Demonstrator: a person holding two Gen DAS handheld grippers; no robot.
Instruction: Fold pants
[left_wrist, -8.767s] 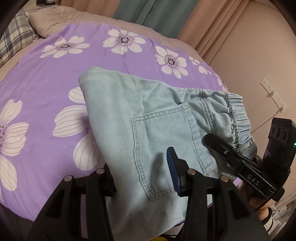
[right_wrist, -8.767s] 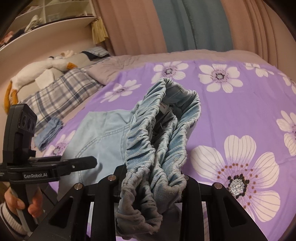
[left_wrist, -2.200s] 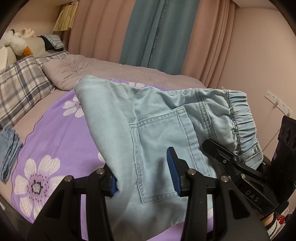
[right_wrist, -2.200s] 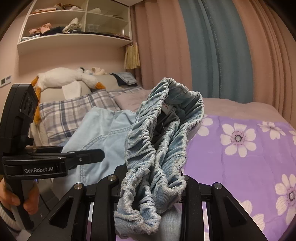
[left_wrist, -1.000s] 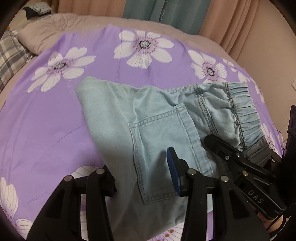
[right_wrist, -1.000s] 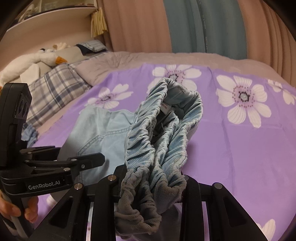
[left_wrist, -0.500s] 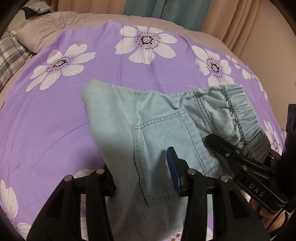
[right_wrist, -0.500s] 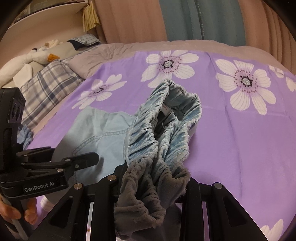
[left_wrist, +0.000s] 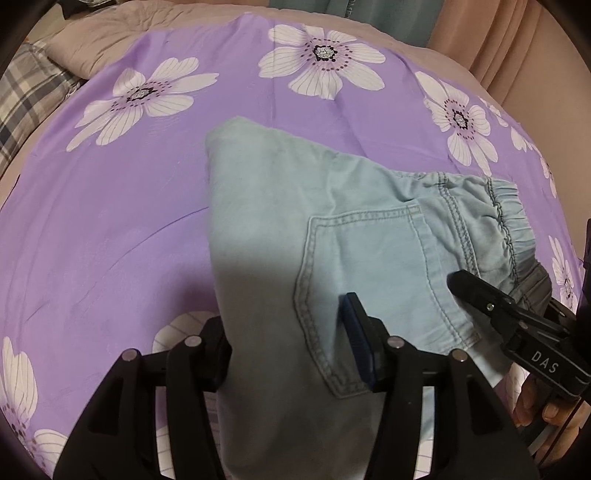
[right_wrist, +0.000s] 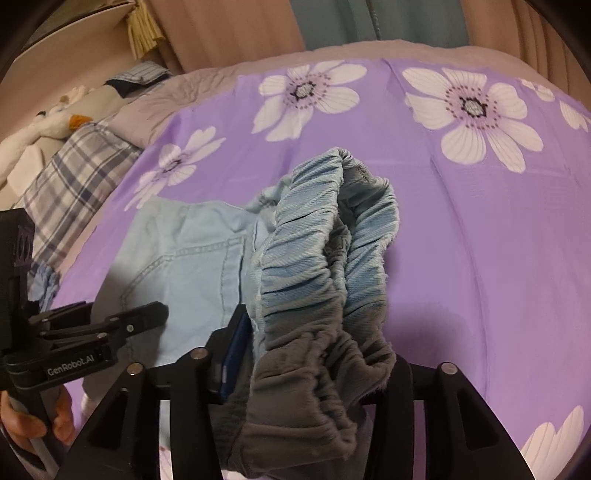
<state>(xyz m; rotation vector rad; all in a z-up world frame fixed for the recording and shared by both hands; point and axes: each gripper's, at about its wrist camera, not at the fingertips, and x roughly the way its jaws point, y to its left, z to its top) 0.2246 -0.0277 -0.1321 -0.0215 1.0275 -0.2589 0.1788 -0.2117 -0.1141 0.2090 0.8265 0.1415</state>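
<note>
The light blue denim pants (left_wrist: 332, 229) lie folded on the purple flowered bedspread (left_wrist: 110, 206), back pocket up, elastic waistband at the right. My left gripper (left_wrist: 291, 343) is shut on the pants' near edge; cloth fills the gap between its fingers. My right gripper (right_wrist: 314, 354) is shut on the bunched elastic waistband (right_wrist: 325, 258), which bulges up in front of its camera. The right gripper also shows in the left wrist view (left_wrist: 509, 314), at the waistband. The left gripper shows in the right wrist view (right_wrist: 110, 328), at the pocket side of the pants (right_wrist: 192, 266).
A plaid pillow (right_wrist: 70, 177) and a plush goose (right_wrist: 48, 122) lie at the bed's left end. A taupe quilt (left_wrist: 122, 40) and curtains (right_wrist: 369, 22) are at the far side. A small blue cloth (right_wrist: 44, 284) lies by the plaid pillow.
Both grippers have come down and forward with the pants. The pants hung in the air 2.2 s ago and now rest spread on the bedspread. The grips are unchanged.
</note>
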